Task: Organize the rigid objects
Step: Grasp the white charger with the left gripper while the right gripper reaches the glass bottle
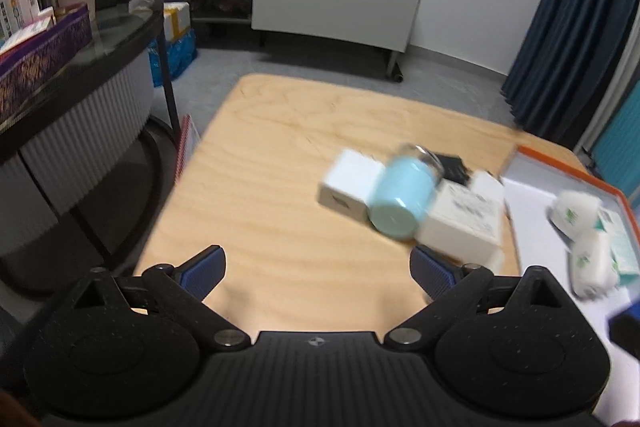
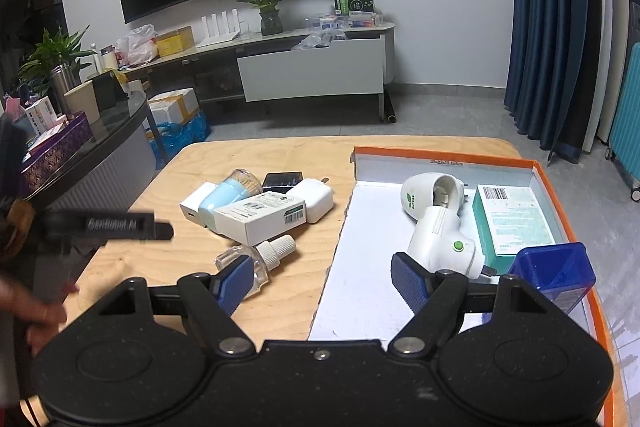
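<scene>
The wooden table filled the lower half of both views, and on its right side, at about 3 o'clock in the right wrist view, lay the orange-rimmed box lid with a white floor.

The right gripper hung with its jaws spread wide and nothing between them; its left pad sat over the table edge of the lid and its right pad over the lid's floor. The left gripper was equally wide open and empty, hovering above bare wood.

Inside the lid, at 1 o'clock from the right gripper, a teal box lay flat against the far right wall. Just left of it, two white plug-in devices lay touching each other, one with a green button. A blue plastic case stood at the lid's near right, at 3 o'clock from the gripper.

On the table, at 11 o'clock from the right gripper, a cluster lay bunched together: a white carton with barcodes, a pale blue bottle on its side beside it, a white adapter, another white cube, and a small black item behind them. A clear little bottle with a white cap lay tipped over just beyond the gripper's left pad.

In the left wrist view the same cluster sat blurred at 1 o'clock.
</scene>
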{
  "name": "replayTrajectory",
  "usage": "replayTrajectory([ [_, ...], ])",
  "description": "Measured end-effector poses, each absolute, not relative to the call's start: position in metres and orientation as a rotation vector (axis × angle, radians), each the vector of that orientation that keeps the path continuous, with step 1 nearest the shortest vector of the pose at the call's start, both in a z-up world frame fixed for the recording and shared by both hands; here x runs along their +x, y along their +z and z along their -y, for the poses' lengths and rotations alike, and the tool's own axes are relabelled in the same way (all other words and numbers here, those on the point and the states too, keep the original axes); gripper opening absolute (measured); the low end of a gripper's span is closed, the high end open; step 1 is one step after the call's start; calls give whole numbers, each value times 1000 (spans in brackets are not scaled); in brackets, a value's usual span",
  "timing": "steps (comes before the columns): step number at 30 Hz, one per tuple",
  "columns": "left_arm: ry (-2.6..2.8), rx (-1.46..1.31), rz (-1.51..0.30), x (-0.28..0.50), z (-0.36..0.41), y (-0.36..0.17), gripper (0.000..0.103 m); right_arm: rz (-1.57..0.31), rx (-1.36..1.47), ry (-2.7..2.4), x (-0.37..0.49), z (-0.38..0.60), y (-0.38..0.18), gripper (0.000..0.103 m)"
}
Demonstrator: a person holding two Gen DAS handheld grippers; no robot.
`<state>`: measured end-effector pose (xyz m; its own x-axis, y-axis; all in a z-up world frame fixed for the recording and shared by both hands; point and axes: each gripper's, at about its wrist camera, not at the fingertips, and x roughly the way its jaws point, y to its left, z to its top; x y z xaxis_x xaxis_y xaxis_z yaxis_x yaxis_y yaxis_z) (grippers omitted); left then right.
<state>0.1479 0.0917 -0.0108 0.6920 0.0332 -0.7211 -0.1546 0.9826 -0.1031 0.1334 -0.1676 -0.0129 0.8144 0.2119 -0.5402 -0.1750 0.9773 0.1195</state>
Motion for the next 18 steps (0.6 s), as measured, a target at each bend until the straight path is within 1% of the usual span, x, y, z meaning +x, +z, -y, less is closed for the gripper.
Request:
replayTrajectory([
  [11, 49, -74, -790, 213, -110, -29, 101, -602, 83, 187, 140, 169, -21, 90],
  [18, -110, -40, -790, 227, -99, -40, 100, -614, 90, 148, 144, 166, -21, 90],
])
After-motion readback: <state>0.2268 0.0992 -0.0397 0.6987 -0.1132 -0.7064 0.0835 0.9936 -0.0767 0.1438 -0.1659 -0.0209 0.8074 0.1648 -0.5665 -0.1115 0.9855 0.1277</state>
